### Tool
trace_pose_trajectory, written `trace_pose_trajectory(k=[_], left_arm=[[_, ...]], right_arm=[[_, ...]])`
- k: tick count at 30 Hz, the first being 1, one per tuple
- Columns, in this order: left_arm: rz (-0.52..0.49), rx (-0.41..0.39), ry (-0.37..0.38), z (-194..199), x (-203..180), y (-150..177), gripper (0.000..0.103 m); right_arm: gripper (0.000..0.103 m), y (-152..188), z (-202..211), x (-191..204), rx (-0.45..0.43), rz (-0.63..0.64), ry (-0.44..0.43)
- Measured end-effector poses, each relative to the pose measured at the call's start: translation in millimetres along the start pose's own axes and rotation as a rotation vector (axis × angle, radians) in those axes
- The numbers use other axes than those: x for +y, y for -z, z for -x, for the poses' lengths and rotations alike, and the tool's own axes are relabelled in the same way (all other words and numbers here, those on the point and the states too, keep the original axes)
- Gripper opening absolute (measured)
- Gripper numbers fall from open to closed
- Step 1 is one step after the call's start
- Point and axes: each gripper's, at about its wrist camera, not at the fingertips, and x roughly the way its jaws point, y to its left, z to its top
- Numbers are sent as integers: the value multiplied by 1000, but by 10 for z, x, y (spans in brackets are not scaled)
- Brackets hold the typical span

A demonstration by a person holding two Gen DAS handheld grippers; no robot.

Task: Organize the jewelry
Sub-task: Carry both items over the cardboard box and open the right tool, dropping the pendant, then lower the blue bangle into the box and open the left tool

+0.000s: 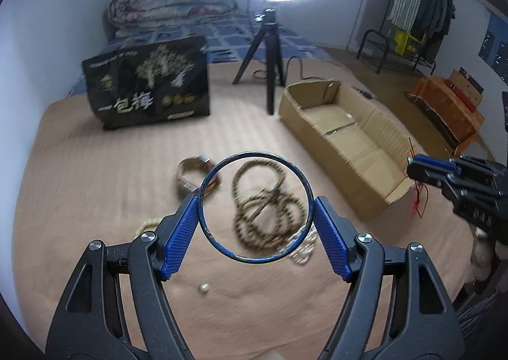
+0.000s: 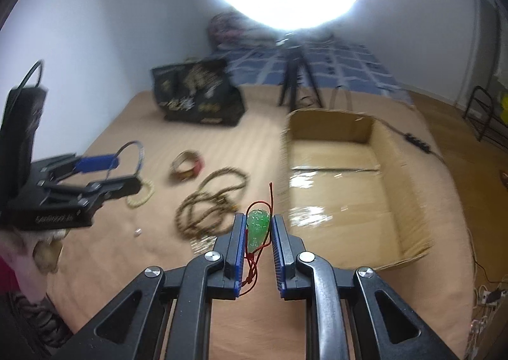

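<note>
My left gripper is shut on a thin dark blue bangle, held above the bed. In the right wrist view this gripper and the bangle show at left. My right gripper is shut on a green pendant with a red cord, just left of an open cardboard box. In the left wrist view the right gripper hangs at the box's near end, red cord dangling. A long beaded necklace lies coiled below.
On the tan sheet lie a brown-and-red bracelet, a pale bead bracelet, a silvery chain and a small white bead. A black printed bag and a tripod under a ring light stand behind.
</note>
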Motion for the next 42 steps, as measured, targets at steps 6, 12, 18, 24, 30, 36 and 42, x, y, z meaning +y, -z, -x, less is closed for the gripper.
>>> trace_pose_trajectory(k=[6, 12, 18, 24, 30, 36, 42], left_arm=[[5, -22, 33, -153, -269, -187, 75], [-13, -34, 56, -366, -560, -355, 75], [-20, -34, 74, -614, -820, -548, 75], [-28, -13, 72, -875, -991, -664, 75], [-28, 12, 77, -1065, -1101, -695, 75], [-28, 31, 79, -1136, -1151, -699, 75], [-26, 41, 84, -1139, -1165, -720, 75]], right_arm=[[14, -96, 23, -434, -16, -59, 64], [14, -114, -43, -700, -5, -89, 98], [15, -110, -106, -888, 3, -120, 116], [15, -69, -182, -1061, 19, -158, 132], [15, -49, -268, -1137, 33, -176, 131], [17, -33, -299, -1173, 40, -182, 138], [41, -26, -262, -1205, 27, -201, 162]])
